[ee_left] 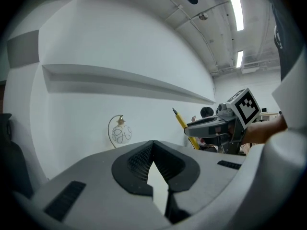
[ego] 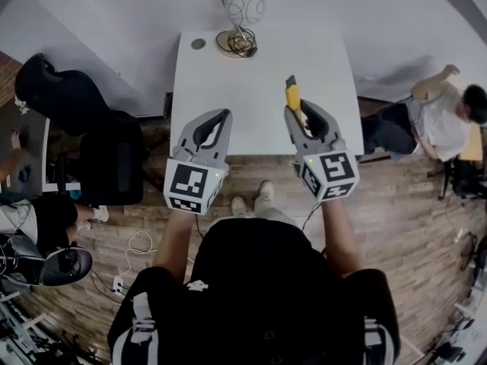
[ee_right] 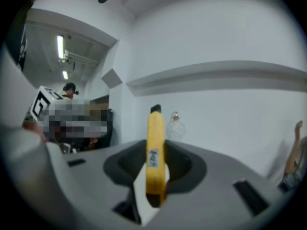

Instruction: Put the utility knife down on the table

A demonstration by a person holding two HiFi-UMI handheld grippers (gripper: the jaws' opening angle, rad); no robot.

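My right gripper point(ego: 302, 113) is shut on a yellow utility knife point(ego: 293, 96), which sticks out forward and upward past the jaw tips, black tip leading. It hangs above the near edge of the white table point(ego: 251, 82). In the right gripper view the knife point(ee_right: 156, 143) stands nearly upright between the jaws of the right gripper point(ee_right: 154, 176). My left gripper point(ego: 221, 117) is beside it over the same table edge, jaws shut with nothing between them. From the left gripper point(ee_left: 153, 146) view, the right gripper point(ee_left: 213, 124) and the knife point(ee_left: 181, 122) show at the right.
A wire globe lamp point(ego: 240, 20) stands at the table's far edge, with a small round disc point(ego: 198, 43) to its left. A black chair point(ego: 72, 97) stands left of the table. A person point(ego: 441, 116) is at the right. Wooden floor lies below.
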